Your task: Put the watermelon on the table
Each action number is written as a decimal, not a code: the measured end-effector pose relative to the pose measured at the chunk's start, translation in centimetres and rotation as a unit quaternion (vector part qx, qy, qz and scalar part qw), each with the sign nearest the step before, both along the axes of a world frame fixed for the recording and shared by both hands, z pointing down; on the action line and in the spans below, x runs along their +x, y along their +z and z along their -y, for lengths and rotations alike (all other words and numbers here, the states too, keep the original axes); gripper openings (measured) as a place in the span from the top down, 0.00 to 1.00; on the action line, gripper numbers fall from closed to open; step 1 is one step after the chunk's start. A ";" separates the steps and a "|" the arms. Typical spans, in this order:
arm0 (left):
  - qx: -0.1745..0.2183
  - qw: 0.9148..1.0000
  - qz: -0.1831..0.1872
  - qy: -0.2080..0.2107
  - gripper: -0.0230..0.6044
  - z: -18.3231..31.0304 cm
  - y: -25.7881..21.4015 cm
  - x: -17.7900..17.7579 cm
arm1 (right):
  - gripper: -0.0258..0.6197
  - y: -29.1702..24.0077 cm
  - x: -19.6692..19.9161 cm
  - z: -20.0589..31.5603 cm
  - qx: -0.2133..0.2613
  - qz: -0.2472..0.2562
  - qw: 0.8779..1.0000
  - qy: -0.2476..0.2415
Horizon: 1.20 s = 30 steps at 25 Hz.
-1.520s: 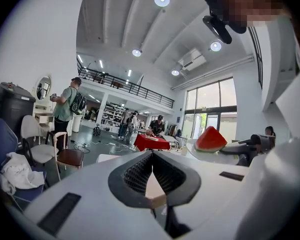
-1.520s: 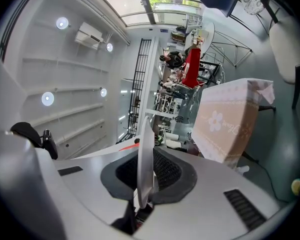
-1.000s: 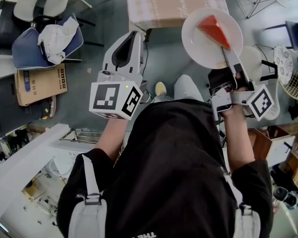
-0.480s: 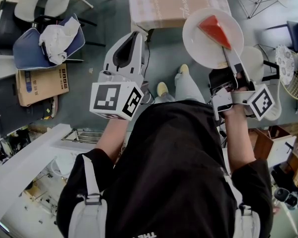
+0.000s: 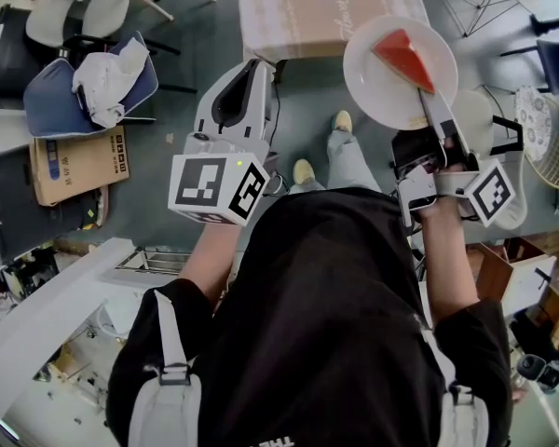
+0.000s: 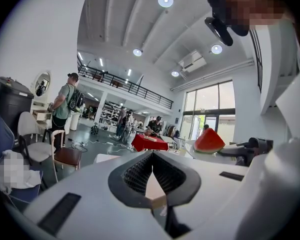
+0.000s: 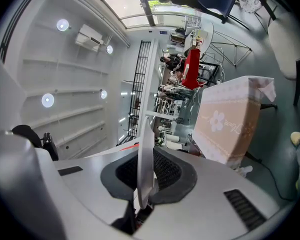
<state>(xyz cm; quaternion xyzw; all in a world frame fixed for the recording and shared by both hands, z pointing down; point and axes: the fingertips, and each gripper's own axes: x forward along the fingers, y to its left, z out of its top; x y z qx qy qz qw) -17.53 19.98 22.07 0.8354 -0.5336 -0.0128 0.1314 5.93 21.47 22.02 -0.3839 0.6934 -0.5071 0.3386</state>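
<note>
A foot (image 5: 341,119) has stepped toward the table (image 5: 298,17). Head view: right tongs (image 5: 429,101) clamp the plate (image 5: 377,87) by its rim, watermelon (image 5: 402,54) just beyond; left tongs (image 5: 247,68) clenched, empty. Left gripper view: jaws together. Right gripper view: rim pinched edge-on. The loose watermelon likely slides, so keep the plate level.

The head view is evenly, softly lit and sharp, with only faint shadows on the grey floor (image 5: 307,110). Both gripper views are fisheye pictures with black corners and lines bowed toward the edges; round ceiling lamps (image 6: 165,0) and a tall window (image 6: 210,109) brighten the left one, while daylight washes out the glazing (image 7: 121,1) atop the right one, where the plate (image 7: 146,169) close to the lens is blurred
</note>
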 end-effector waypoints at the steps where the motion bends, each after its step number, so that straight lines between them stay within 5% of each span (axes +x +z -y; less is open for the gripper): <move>1: -0.001 1.000 0.001 0.000 0.94 0.4 0.0 0.2 | 0.91 0.0 0.1 0.3 0.000 0.001 1.000 0.000; 30: -0.024 1.000 0.011 0.012 0.94 12.0 1.4 8.8 | 0.91 2.3 7.2 12.4 -0.016 0.004 1.000 -0.015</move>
